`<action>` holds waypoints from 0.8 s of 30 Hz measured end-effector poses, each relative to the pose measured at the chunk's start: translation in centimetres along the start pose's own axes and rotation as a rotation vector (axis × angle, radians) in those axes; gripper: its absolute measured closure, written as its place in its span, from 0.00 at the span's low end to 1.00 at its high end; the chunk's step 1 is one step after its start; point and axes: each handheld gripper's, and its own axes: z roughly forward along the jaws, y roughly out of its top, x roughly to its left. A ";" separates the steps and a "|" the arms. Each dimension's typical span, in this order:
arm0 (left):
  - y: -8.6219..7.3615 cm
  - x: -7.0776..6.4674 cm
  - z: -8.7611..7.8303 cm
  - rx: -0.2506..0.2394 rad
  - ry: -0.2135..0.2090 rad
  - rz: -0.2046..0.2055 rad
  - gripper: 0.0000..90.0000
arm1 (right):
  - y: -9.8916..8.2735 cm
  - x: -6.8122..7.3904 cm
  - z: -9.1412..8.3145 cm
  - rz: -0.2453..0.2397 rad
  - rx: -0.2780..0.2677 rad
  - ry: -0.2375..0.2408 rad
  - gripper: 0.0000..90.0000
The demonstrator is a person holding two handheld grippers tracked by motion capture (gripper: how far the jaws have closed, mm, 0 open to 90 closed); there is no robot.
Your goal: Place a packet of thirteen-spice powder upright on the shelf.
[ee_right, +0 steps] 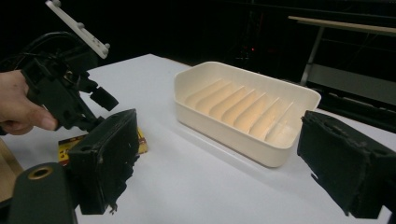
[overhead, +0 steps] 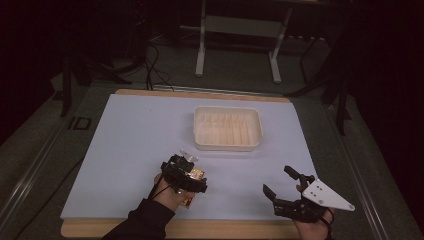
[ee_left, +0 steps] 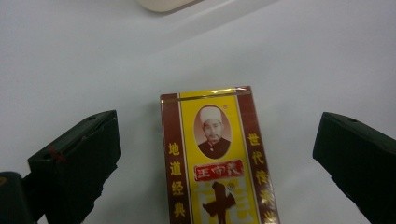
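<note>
Two tools are in my hands above a white tabletop (overhead: 130, 145), which is the largest item in the high view and rests on a wooden board whose edge shows along the near and far sides. Next in size is the cream ribbed tray (overhead: 227, 128), set on the far centre of the tabletop; in the right gripper view the tray (ee_right: 243, 112) lies ahead between my right tool's jaws, well apart from them, and its compartment holds nothing that I can see. My right tool (overhead: 282, 187) hangs at the near right of the tabletop, jaws spread wide with nothing between them, and carries a grey three-cornered plate on top. My left tool (overhead: 186, 167) is at the near centre-left, jaws also spread wide. The smallest item is the yellow and maroon box (ee_left: 217, 163), printed with a portrait and Chinese characters. It lies flat on the tabletop directly between my left tool's open jaws; in the left gripper view a clear strip of white surface shows on each side of it, so neither jaw touches it. In the right gripper view the box (ee_right: 70, 145) lies just below my left tool (ee_right: 70, 100), near the tabletop's near edge and well apart from the tray.
</note>
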 end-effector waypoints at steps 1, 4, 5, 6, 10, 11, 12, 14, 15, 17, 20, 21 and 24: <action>0.1 0.0 0.3 0.013 -0.007 -0.007 0.02 | 0.0 0.0 0.0 0.001 0.001 0.001 0.14; 0.2 0.0 0.8 0.044 -0.001 -0.003 0.02 | 0.0 -0.1 -0.1 0.004 0.000 -0.002 0.14; 0.2 0.1 1.4 0.072 0.007 0.006 0.02 | 0.0 -0.1 -0.1 0.004 0.000 -0.003 0.14; 0.2 0.1 1.6 0.086 0.007 0.009 0.02 | 0.0 -0.2 -0.2 0.006 0.000 -0.002 0.14; 0.1 0.4 2.1 0.106 0.001 -0.001 0.06 | -0.1 -0.3 -0.1 0.012 0.004 -0.001 0.15; 0.2 0.4 2.2 0.108 0.000 -0.004 0.06 | -0.1 -0.3 -0.1 0.013 0.005 0.000 0.15; 0.2 0.5 2.4 0.124 0.000 0.008 0.06 | -0.1 -0.3 -0.1 0.013 0.008 0.003 0.15; 0.3 0.6 2.6 0.138 -0.013 0.002 0.09 | -0.1 -0.2 -0.1 0.013 0.007 0.005 0.15; 0.3 0.6 2.6 0.138 -0.013 0.002 0.12 | -0.1 -0.2 -0.1 0.012 0.008 0.005 0.15; 0.5 0.5 2.8 0.163 -0.007 0.009 0.15 | -0.1 -0.2 -0.1 0.011 0.009 0.005 0.15; 0.4 0.5 3.0 0.193 -0.003 0.012 0.17 | -0.1 -0.2 -0.1 0.013 0.011 0.006 0.15; 0.4 0.5 3.0 0.193 -0.003 0.012 0.17 | -0.1 -0.2 -0.1 0.013 0.011 0.006 0.15; 0.2 0.1 3.2 0.212 0.007 0.043 0.18 | -0.1 -0.3 -0.1 0.013 0.013 0.006 0.15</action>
